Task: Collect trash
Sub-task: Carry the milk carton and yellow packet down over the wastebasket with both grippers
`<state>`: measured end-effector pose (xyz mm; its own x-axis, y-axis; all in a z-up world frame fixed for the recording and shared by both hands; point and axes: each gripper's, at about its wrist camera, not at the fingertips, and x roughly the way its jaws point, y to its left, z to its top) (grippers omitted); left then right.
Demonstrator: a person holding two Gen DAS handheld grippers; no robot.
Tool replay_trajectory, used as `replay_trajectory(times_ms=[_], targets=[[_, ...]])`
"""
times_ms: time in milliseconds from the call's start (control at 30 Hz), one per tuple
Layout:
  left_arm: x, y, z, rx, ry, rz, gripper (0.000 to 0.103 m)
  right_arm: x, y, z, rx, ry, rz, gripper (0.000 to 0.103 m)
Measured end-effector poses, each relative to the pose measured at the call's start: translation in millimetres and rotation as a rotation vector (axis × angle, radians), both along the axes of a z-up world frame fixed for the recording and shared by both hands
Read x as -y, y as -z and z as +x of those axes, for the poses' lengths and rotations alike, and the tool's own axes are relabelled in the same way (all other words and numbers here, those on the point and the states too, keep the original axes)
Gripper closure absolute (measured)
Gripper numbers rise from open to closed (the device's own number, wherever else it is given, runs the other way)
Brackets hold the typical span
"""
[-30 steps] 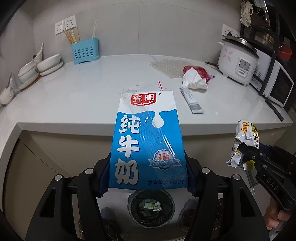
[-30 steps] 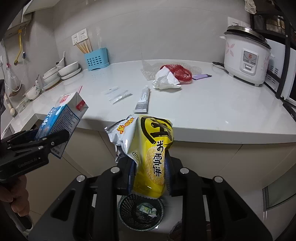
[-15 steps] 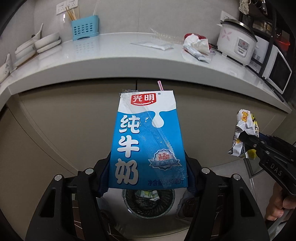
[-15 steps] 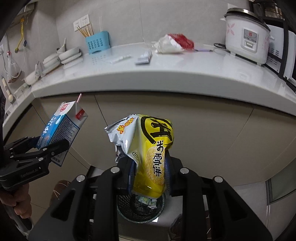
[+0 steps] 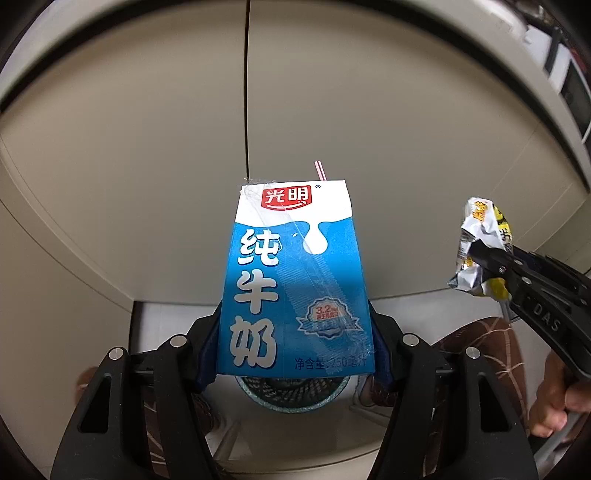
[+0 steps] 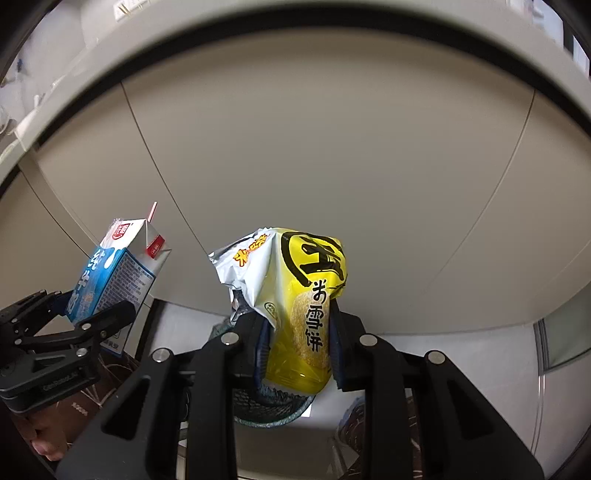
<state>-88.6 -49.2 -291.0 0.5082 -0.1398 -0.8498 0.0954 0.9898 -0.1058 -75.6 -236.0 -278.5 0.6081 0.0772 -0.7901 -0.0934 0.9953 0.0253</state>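
At frame centre, the left gripper (image 5: 295, 354) pinches a milk carton (image 5: 295, 277) and the right gripper (image 6: 299, 354) a snack wrapper (image 6: 299, 302) above the wastebasket (image 5: 291, 397), apparently ready for release.

Home kitchen, seen low down w/ beige cabinet doors (image 5: 369, 110) filling most of both views. Above the doors runs the pale front edge of the table (image 6: 295, 22), and at top right of them a white appliance w/ dark window (image 5: 570, 85), prob. a microwave. Below the doors: pale floor (image 5: 166, 321) w/ a mesh waste bin (image 5: 291, 397) on it.
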Motion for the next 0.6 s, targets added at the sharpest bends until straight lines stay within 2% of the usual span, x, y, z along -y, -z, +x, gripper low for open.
replay_trajectory(times_ms=[267,367,467,600], targets=[[6.7,62.8,5.8,-0.061,-0.024,0.033,0.041,-8.2,70.6,7.3,-0.111,0.038,0.019,0.078],[5.7,86.4,9.7,-0.089,-0.036,0.032,0.041,-8.8,100.0,7.0,-0.145,0.046,0.073,0.078],[7.9,111.2,11.3,-0.113,-0.033,0.047,0.041,-13.7,128.9,2.3,-0.158,0.029,0.058,0.078],[5.0,144.2,11.9,-0.148,-0.026,0.06,0.041,-13.4,155.8,5.6,-0.223,0.03,0.046,0.078]])
